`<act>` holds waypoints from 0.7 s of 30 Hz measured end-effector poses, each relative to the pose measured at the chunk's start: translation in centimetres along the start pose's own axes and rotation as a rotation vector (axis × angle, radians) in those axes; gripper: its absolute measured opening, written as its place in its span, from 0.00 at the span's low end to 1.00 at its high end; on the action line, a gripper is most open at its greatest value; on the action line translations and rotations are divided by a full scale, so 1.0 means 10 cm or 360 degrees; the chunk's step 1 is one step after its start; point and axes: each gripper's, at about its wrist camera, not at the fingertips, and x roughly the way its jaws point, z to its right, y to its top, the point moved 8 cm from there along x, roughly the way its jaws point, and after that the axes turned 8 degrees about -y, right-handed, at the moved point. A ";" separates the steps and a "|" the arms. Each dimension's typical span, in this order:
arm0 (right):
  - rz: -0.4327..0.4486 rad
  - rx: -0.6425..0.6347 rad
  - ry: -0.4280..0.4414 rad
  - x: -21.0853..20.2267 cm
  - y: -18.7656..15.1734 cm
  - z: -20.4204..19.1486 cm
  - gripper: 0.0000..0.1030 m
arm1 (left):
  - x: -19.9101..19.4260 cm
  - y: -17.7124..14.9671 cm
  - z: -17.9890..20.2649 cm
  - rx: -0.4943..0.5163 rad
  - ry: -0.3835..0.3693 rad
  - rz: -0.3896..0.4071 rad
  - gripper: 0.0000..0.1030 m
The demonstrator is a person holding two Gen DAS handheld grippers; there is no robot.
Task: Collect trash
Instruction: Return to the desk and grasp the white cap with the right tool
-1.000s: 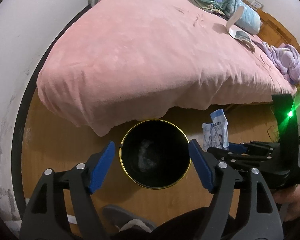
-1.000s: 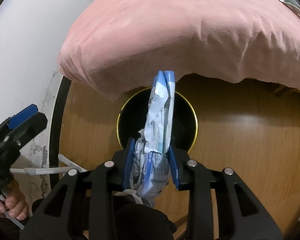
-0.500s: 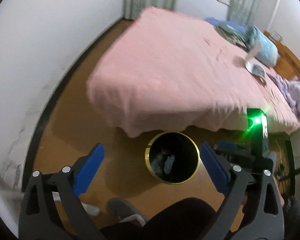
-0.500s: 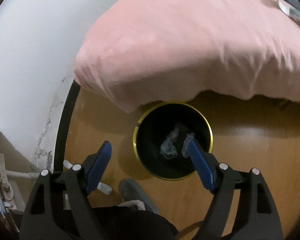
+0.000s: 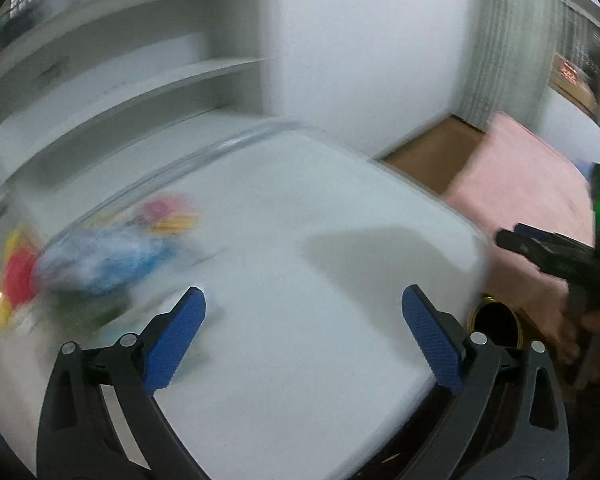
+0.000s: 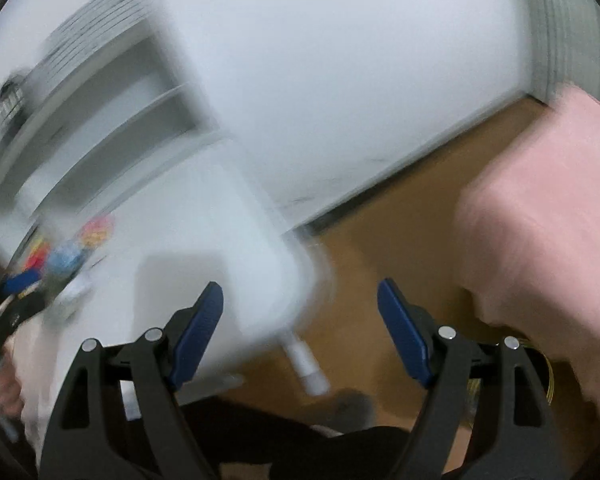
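Both views are blurred by motion. A pile of trash lies at the left of a white table [image 5: 300,360]: a blue-white crumpled wrapper [image 5: 100,256], a red piece [image 5: 18,280] and a pink-yellow piece [image 5: 168,212]. My left gripper [image 5: 303,292] hangs above the table right of the pile, its jaws opening, nothing between them. The black bin with a gold rim [image 5: 496,324] stands on the floor past the table's right edge. My right gripper [image 6: 300,284] is open and empty over the table corner [image 6: 260,280] and the floor.
White shelves [image 5: 120,80] rise behind the table against a white wall. A bed with a pink cover [image 6: 540,220] stands to the right across a strip of wooden floor [image 6: 380,240]. A white table leg [image 6: 308,364] reaches down near the person's dark-clad legs.
The right gripper let the blue-white wrapper fall into the bin and stands open. Both grippers rose and swung left from the bin to the white table. The left jaws spread wider.
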 end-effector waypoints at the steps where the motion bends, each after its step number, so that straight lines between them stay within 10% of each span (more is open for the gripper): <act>1: -0.0008 -0.0093 0.0059 0.05 0.04 -0.32 0.75 | -0.09 -0.07 -0.22 -0.0062 0.0043 0.0004 0.93; 9: -0.0085 -0.0596 0.0353 0.47 0.05 -2.13 0.67 | -0.70 -0.82 -1.71 -0.0486 0.0367 0.0041 0.93; 21: -0.0256 -0.0690 0.0346 0.98 -0.02 -2.64 0.42 | -0.54 -1.06 -1.36 -0.0364 0.0224 -0.0024 0.93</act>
